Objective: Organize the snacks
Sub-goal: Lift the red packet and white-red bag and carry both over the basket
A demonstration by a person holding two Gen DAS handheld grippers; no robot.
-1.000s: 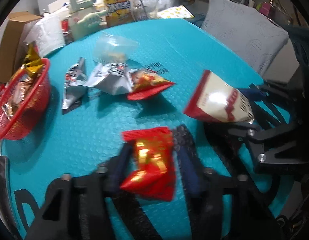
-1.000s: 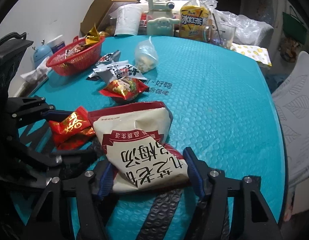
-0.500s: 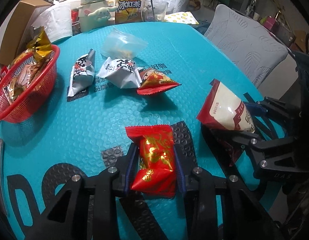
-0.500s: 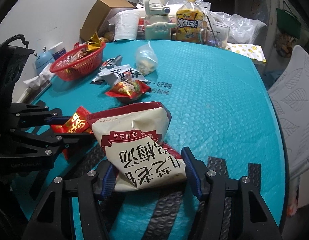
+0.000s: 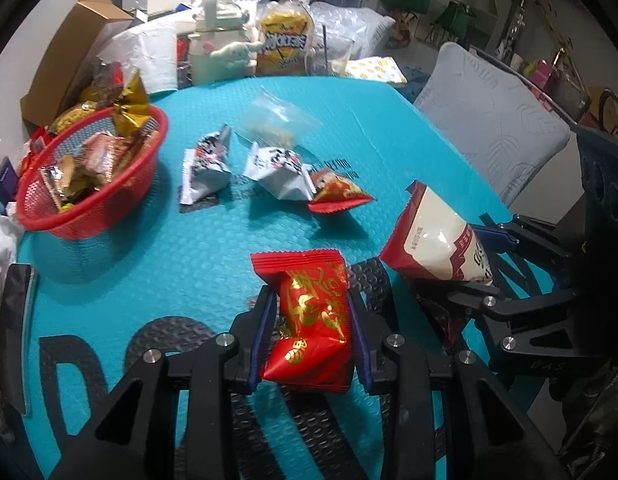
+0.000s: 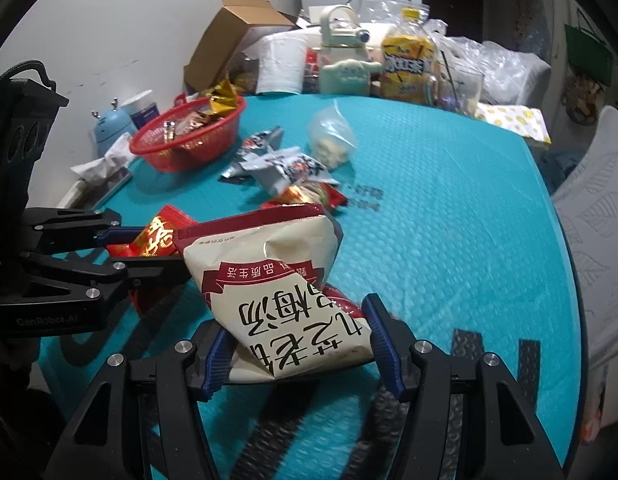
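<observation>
My left gripper [image 5: 311,312] is shut on a red and gold snack packet [image 5: 309,320] and holds it above the teal table [image 5: 149,248]. My right gripper [image 6: 297,328] is shut on a cream and dark red snack bag [image 6: 285,292], also lifted; that bag shows at the right of the left wrist view [image 5: 437,244]. A red mesh basket [image 5: 97,200] with several snacks stands at the far left. Two silver packets [image 5: 207,166] [image 5: 281,168], a small red packet [image 5: 335,194] and a clear bag [image 5: 275,120] lie on the table between.
Behind the table stand a cardboard box [image 5: 73,56], a paper roll [image 5: 149,60], a cream kettle [image 5: 219,40], a yellow drink bottle [image 5: 285,40] and a glass [image 5: 329,56]. A grey chair [image 5: 489,120] is at the right edge.
Both grippers have lifted and drawn back with their packets held. The basket and loose packets look farther off and more upright in view. Grips are unchanged.
</observation>
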